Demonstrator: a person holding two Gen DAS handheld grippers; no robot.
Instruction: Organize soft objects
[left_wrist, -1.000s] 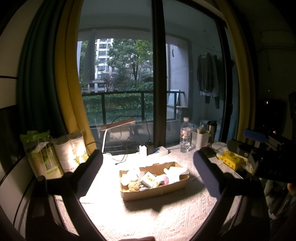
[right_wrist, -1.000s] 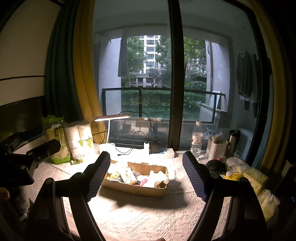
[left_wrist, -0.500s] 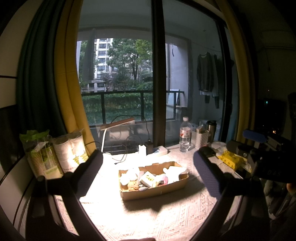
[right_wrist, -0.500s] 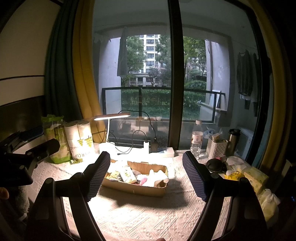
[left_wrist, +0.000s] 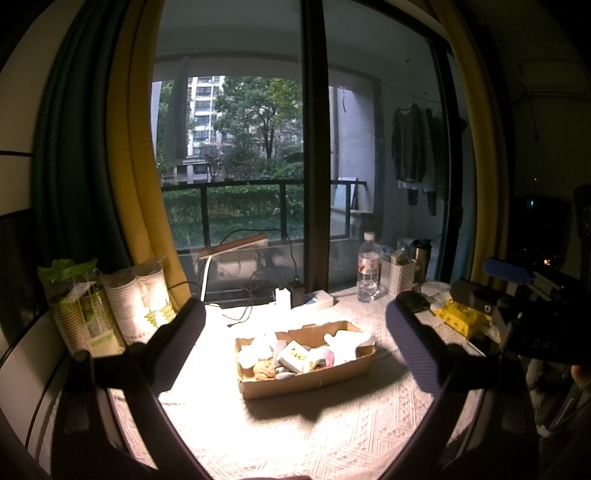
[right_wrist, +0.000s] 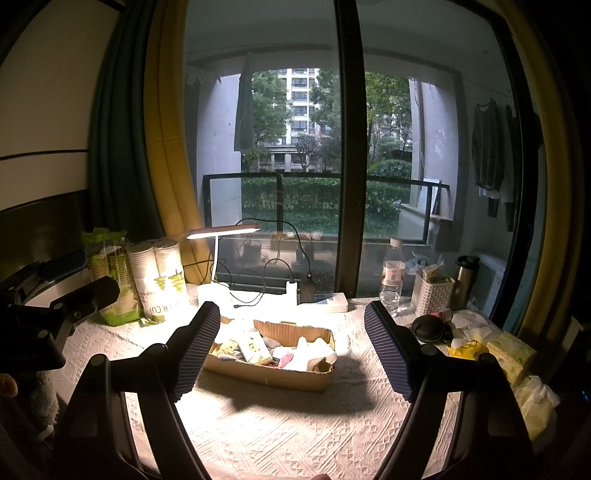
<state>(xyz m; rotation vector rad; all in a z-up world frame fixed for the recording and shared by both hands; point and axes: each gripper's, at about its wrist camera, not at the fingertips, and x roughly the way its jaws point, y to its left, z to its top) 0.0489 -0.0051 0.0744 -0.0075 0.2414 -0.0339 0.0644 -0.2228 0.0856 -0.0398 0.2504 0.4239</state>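
A shallow cardboard box (left_wrist: 314, 380) sits mid-table on a white patterned cloth; it also shows in the right wrist view (right_wrist: 273, 373). It holds several soft items: white cloths (left_wrist: 347, 341), a tissue pack (left_wrist: 293, 356), a pink-and-white piece (left_wrist: 325, 357). My left gripper (left_wrist: 295, 347) is open and empty, held above the table short of the box. My right gripper (right_wrist: 291, 350) is open and empty, also short of the box. The right gripper's body (left_wrist: 517, 302) shows at the right of the left wrist view; the left gripper's body (right_wrist: 48, 306) at the left of the right wrist view.
Stacks of paper cups (right_wrist: 162, 280) stand at the left. A lit desk lamp (right_wrist: 221, 236), cables and a power strip (right_wrist: 325, 301) lie behind the box. A water bottle (right_wrist: 391, 277), a white basket (right_wrist: 432, 295), a flask (right_wrist: 465, 277) and yellow tissue packs (right_wrist: 509, 354) crowd the right side.
Almost nothing has changed; both grippers stay open and hover in nearly the same place, with only a slight drift of view.
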